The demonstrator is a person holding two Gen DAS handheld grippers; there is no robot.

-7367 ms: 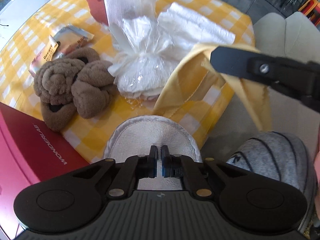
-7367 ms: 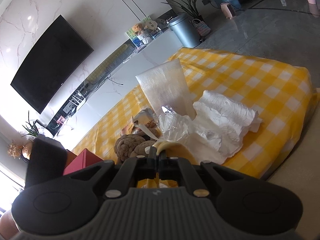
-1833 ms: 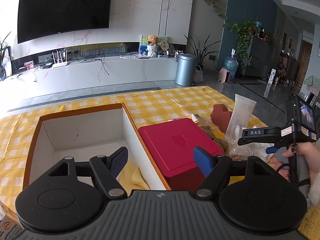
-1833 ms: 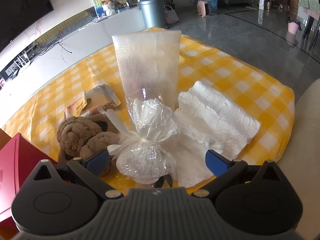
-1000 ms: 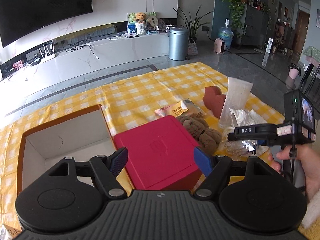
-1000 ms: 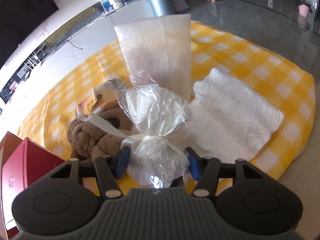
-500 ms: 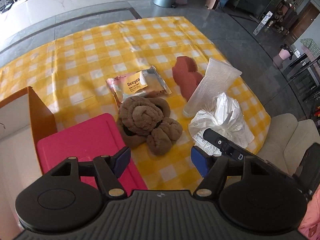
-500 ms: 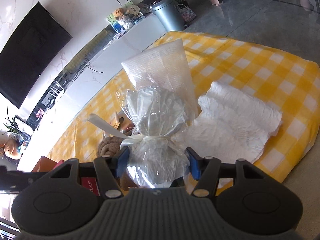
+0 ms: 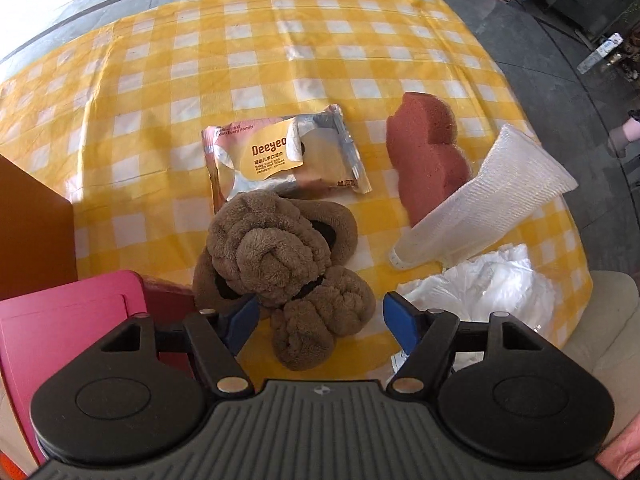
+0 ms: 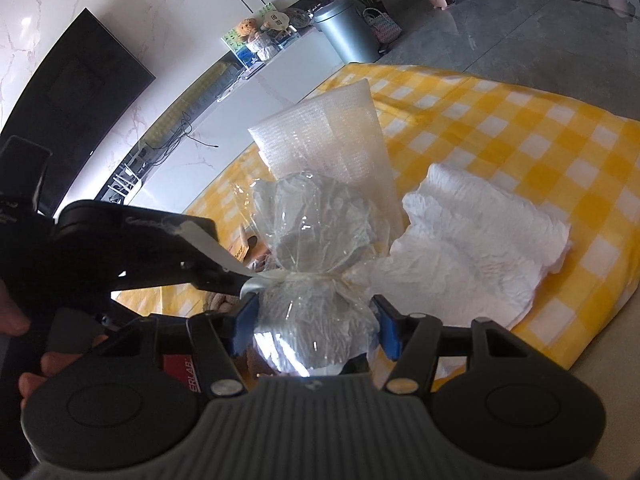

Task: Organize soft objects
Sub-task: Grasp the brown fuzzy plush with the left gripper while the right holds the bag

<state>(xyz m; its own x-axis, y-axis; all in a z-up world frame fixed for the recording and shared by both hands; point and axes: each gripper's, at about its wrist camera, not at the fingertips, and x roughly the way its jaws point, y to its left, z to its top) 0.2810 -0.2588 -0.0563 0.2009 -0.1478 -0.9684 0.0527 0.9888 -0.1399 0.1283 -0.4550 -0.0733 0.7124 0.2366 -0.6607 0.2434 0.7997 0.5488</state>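
Right gripper (image 10: 316,330) clamps a crinkly clear cellophane bundle (image 10: 316,320), ribbon-tied, above the yellow checked tablecloth (image 10: 540,152). Left gripper (image 9: 320,316) jaws wide, just re-opening (nothing gripped), over knotted brown plush slippers (image 9: 280,256). Foil wipes packet (image 9: 280,160) lies beyond.

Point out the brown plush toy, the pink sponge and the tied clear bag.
brown plush toy (image 9: 276,256), left wrist view, on its knotted middle
pink sponge (image 9: 428,156), left wrist view, on its flat top face
tied clear bag (image 10: 316,320), right wrist view, on its lower bulge
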